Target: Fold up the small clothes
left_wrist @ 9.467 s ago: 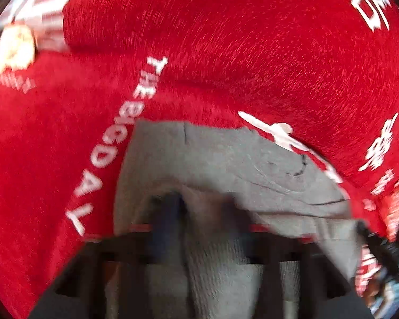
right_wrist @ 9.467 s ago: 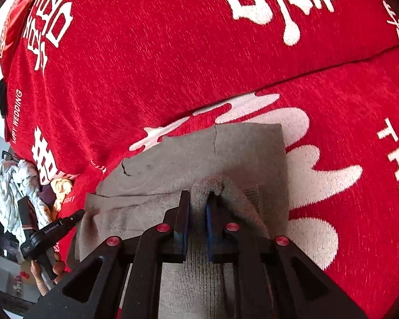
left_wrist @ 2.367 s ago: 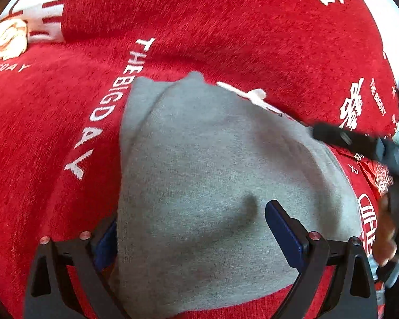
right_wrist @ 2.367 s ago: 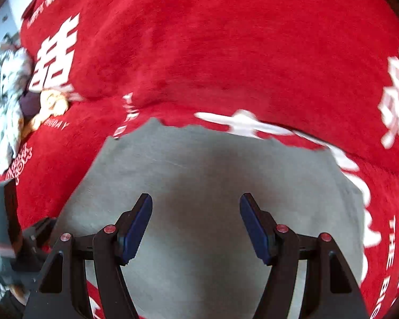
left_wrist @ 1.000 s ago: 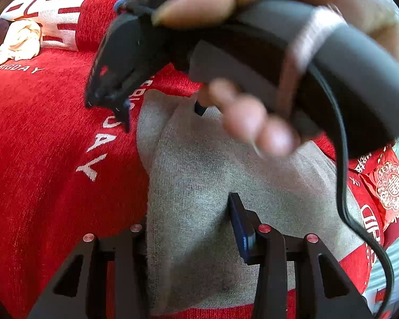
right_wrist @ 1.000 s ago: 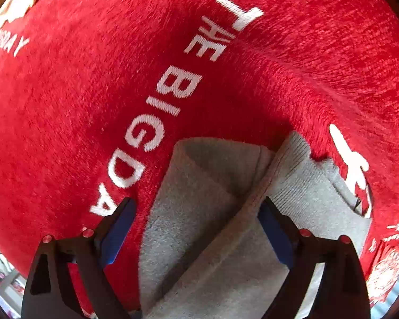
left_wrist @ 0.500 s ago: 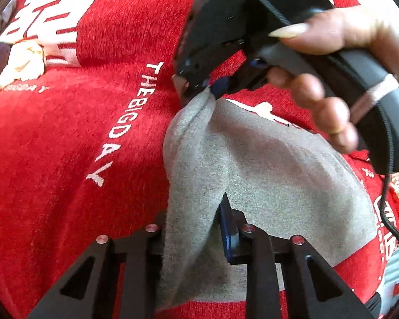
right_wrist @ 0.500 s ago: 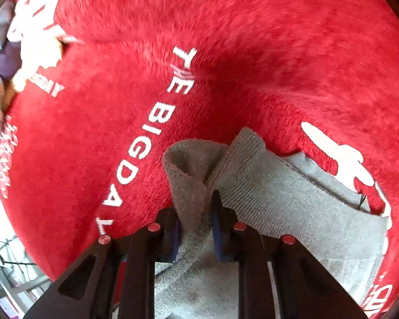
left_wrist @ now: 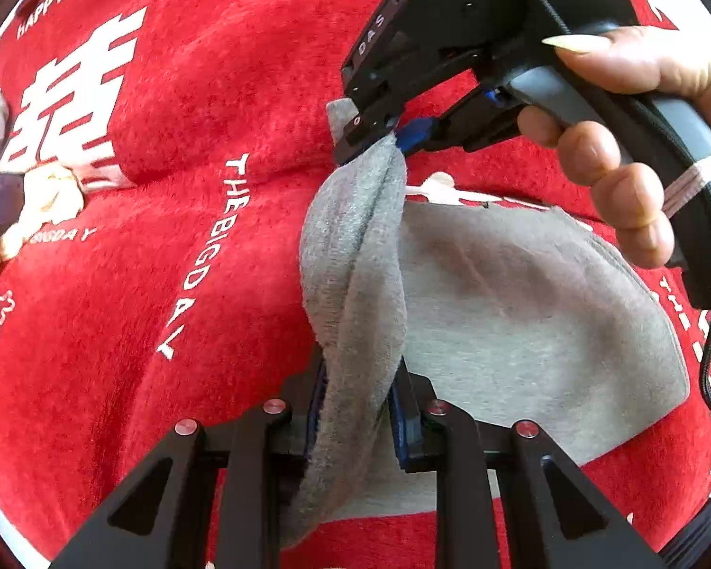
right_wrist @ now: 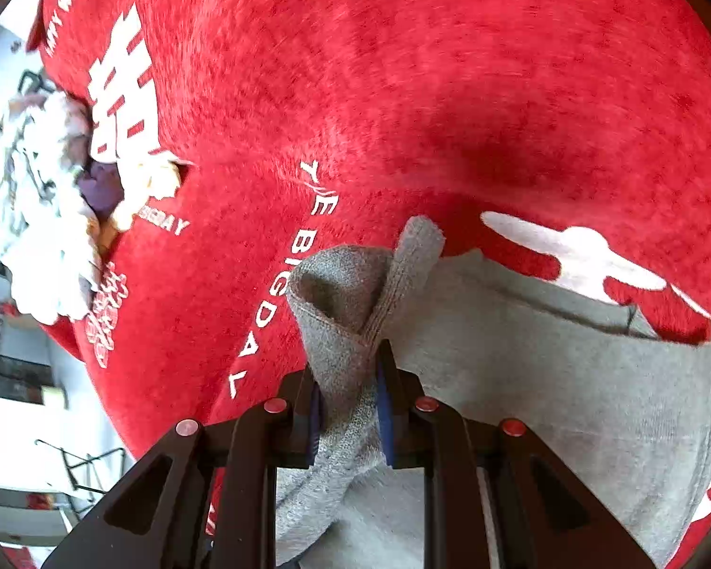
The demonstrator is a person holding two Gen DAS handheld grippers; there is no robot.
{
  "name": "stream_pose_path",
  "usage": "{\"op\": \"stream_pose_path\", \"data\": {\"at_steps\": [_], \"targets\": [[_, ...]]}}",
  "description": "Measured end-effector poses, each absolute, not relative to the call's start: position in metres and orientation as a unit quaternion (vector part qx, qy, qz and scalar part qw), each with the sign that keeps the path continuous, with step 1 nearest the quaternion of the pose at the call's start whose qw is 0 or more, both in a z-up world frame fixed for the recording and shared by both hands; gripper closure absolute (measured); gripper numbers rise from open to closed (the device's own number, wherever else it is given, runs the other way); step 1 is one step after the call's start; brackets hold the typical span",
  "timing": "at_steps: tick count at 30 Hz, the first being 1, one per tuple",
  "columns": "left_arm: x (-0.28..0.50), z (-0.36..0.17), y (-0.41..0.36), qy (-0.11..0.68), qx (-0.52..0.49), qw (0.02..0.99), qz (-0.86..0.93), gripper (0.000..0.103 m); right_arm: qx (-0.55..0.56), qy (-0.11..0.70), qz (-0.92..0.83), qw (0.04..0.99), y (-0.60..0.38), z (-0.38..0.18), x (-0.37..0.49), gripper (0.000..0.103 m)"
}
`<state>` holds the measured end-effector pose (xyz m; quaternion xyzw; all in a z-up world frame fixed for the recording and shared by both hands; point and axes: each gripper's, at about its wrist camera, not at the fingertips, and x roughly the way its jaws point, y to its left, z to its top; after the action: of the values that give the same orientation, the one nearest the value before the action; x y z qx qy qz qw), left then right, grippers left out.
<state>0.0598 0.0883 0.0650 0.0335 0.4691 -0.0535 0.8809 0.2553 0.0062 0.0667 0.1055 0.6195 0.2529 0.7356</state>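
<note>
Small grey knitted garment [left_wrist: 521, 313] spread on a red plush blanket [left_wrist: 118, 313] with white printed lettering, one long edge gathered up into a raised ridge, the rest lying flat on the blanket

Left gripper [left_wrist: 355, 408], black with blue pads, clamped on the near end of that ridge, a thick fold of grey fabric pressed between the jaws; jaws just been closing, cloth between them

Right gripper [right_wrist: 348, 408] likewise clenched on grey fabric, at the garment's corner, where a ribbed hem curls up beside a cupped fold just above the pads; jaws just been closing, cloth between them

Same right gripper [left_wrist: 393, 137] seen from the left wrist view at the far end of the ridge, pinching the fabric tip, held by a bare hand [left_wrist: 630, 151] wrapped round its grey-and-black handle, a black cable trailing down at the right edge

Ridge of cloth stretched between the two grippers, lifted off the blanket

Loose pile of pale crumpled clothes [right_wrist: 38, 208] with a dark purple piece at the blanket's left edge, well apart from the grey garment

No containers visible
</note>
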Motion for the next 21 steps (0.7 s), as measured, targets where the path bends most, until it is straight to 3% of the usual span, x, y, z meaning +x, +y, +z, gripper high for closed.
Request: {"op": "stream_pose_path", "data": {"at_steps": [21], "targets": [[0.049, 0.070, -0.073, 0.478, 0.161, 0.860, -0.079, 0.079, 0.233, 0.574, 0.267, 0.738, -0.167, 0.063, 0.230, 0.082]]}}
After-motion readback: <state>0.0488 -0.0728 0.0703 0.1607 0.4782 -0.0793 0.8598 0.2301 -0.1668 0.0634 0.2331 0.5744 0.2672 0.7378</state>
